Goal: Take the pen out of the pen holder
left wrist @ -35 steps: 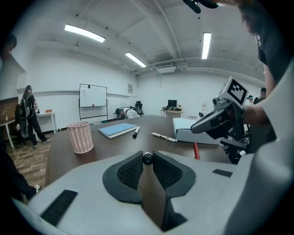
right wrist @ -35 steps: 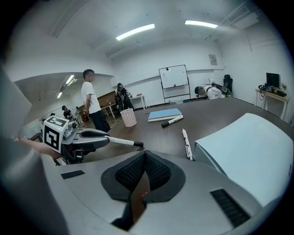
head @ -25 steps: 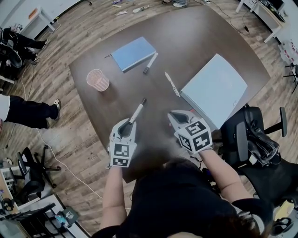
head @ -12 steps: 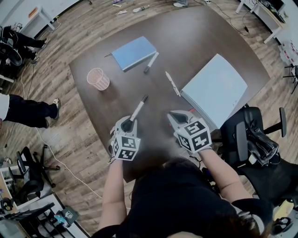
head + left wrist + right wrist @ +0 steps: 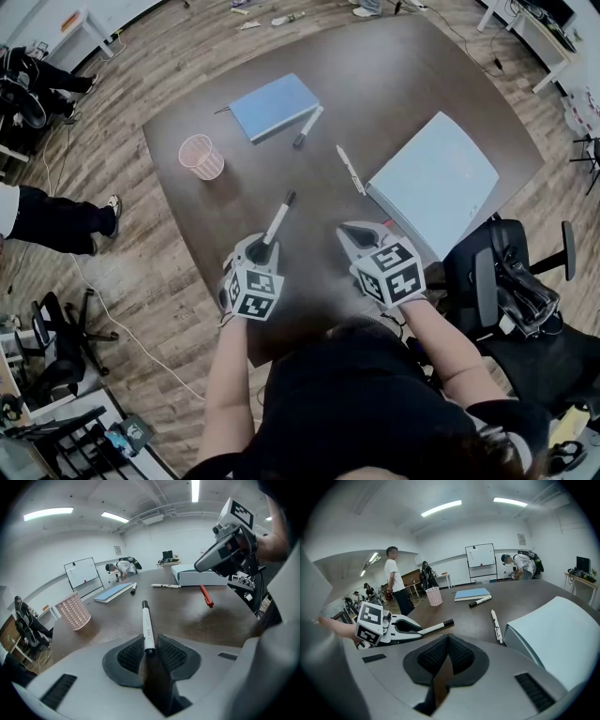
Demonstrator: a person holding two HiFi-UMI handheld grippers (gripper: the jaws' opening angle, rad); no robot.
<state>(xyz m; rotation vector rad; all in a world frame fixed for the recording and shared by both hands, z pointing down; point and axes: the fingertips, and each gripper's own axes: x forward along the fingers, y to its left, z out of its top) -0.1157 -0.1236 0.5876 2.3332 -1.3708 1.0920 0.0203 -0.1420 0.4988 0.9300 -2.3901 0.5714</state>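
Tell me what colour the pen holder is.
Pale pink, with a fine mesh pattern. The pen holder shows best in the left gripper view.

The white pen (image 5: 277,216) with a black cap lies on the dark table (image 5: 394,84), cap pointing far. Its near end sits between the jaws of the left gripper (image 5: 262,249), which have just been opening. The pink mesh pen holder (image 5: 202,157) stands upright at far left, well apart.

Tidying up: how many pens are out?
4: a pen between the left tongs, just opening; a marker by the notebook; a white one by the folder; a red one near the right tongs.
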